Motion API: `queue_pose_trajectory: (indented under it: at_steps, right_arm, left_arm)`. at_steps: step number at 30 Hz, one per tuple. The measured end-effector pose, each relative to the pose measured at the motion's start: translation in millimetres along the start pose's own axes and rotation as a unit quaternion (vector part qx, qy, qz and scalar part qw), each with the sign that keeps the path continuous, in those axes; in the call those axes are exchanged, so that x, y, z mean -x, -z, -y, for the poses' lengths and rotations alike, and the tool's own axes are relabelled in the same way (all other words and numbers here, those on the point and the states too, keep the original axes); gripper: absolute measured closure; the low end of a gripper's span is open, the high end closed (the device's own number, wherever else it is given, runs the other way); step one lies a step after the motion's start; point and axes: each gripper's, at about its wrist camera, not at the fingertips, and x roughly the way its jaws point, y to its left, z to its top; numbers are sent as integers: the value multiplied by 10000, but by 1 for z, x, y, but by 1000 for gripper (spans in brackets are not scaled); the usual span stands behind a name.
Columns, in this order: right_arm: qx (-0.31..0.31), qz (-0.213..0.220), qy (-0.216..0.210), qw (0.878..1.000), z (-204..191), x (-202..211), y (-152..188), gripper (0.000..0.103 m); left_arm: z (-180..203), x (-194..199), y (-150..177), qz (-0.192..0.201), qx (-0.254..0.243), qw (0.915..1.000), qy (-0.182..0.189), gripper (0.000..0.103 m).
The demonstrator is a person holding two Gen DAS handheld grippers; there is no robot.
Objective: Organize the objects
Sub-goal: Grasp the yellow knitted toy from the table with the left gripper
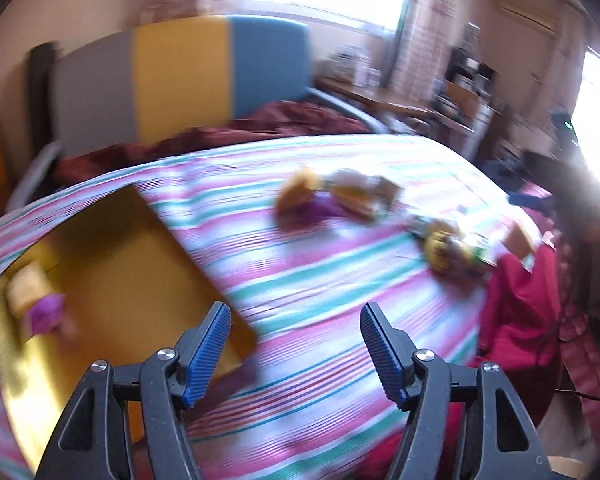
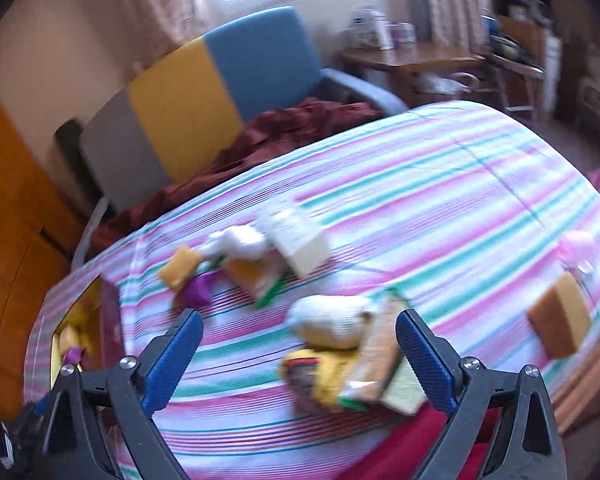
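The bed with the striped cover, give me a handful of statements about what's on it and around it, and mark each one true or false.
1. The yellow box already holds a purple item. True.
2. The left hand-held gripper is clamped on a sponge. False: its jaws stand apart with nothing between them.
3. The headboard has grey, yellow and blue panels. True.
4. The striped cover is plain white. False: it has pink, teal and white stripes.
5. The right hand-held gripper is open above a pile of loose items. True.
6. The dark red blanket lies inside the yellow box. False: it is bunched by the headboard.
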Motion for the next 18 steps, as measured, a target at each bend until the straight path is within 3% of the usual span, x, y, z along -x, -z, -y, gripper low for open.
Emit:
queue_pose_trajectory:
  at_steps: [3, 8, 13, 18]
  right_arm:
    - [-345, 85, 14, 9994, 28, -5, -2, 5]
    - [-681, -11, -244, 9974, 43, -20, 6, 5]
    - [-1109, 39, -737, 9911, 57, -19, 9, 5]
    - [-1207, 66, -893, 9886, 59, -20, 10, 5]
  left_arm:
    - [33, -28, -10, -173, -307, 9984, 451, 38]
    - [74, -62, -19, -444, -423, 9928, 1033, 38]
    - [97, -99, -32, -726, -191, 9869, 1428, 38]
    - [110, -137, -46, -987, 291, 9787, 1777, 38]
